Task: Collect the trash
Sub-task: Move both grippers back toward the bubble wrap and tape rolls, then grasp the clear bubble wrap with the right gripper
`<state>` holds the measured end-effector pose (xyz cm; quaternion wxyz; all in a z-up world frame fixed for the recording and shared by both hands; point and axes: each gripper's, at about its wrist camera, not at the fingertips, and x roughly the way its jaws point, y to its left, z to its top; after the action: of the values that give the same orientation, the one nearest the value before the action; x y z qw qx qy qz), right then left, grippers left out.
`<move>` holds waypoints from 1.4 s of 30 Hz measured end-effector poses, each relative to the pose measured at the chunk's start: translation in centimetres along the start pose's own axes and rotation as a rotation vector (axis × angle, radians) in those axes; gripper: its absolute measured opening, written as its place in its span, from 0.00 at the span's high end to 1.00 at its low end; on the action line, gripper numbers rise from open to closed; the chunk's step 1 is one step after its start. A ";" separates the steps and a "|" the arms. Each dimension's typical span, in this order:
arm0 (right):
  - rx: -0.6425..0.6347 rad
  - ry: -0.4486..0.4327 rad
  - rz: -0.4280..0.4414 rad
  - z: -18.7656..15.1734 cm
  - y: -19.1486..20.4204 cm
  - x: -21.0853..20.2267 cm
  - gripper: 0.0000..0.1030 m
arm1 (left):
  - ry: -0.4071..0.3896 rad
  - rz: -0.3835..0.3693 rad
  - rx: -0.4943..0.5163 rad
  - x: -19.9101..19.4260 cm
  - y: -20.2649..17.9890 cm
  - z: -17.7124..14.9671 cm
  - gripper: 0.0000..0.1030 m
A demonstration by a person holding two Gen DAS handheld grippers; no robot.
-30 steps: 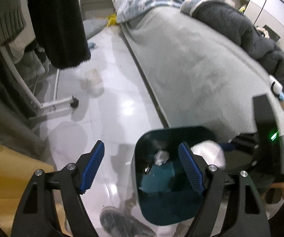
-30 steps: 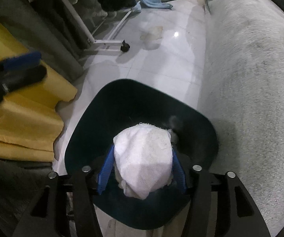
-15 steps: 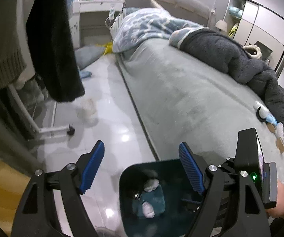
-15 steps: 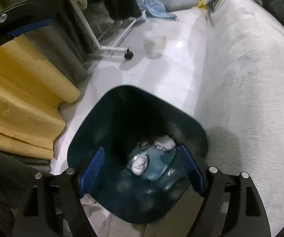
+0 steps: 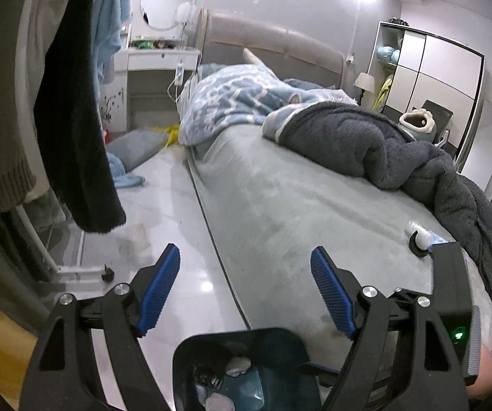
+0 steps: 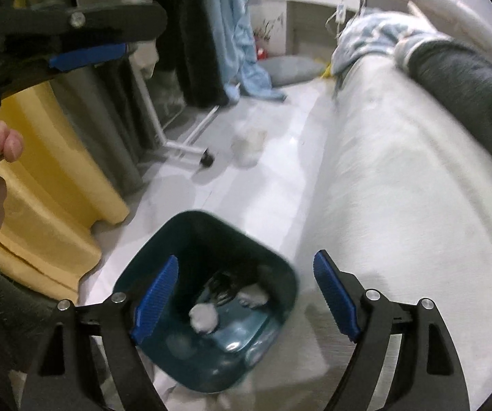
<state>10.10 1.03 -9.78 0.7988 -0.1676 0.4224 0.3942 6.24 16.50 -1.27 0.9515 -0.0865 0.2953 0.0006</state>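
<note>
While the left wrist view shows the left gripper spread wide and empty above the dark teal trash bin, white wads lie at the bin's bottom, and small litter on the grey bed beside the dark blanket probably remains to be collected; from the right wrist view, the right gripper is opening with nothing between its jaws, over the bin, where crumpled tissue rests inside; a pale scrap on the floor looks uncollected.
</note>
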 end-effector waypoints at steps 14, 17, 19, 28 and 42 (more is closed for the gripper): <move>0.074 -0.135 -0.092 -2.5 -6.3 -5.5 0.18 | -0.020 -0.066 0.064 1.5 -6.6 -0.1 0.19; 0.098 -0.156 -0.117 -3.2 -8.0 -6.8 0.18 | -0.018 -0.086 0.101 1.8 -8.4 -0.6 0.18; 0.116 -0.166 -0.130 -3.8 -9.1 -7.6 0.18 | -0.005 -0.100 0.119 2.2 -9.3 -0.9 0.18; 0.183 -0.190 -0.187 -6.3 -13.0 -10.4 0.18 | 0.023 -0.178 0.192 3.6 -13.6 -2.3 0.18; 0.247 -0.269 -0.340 -10.1 -18.6 -15.4 0.18 | 0.085 -0.270 0.240 5.4 -18.8 -3.7 0.18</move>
<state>13.84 -24.30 -4.44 0.9171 -0.0831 0.3230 0.2184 9.59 -2.90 -4.25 0.9330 -0.0111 0.3190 -0.1663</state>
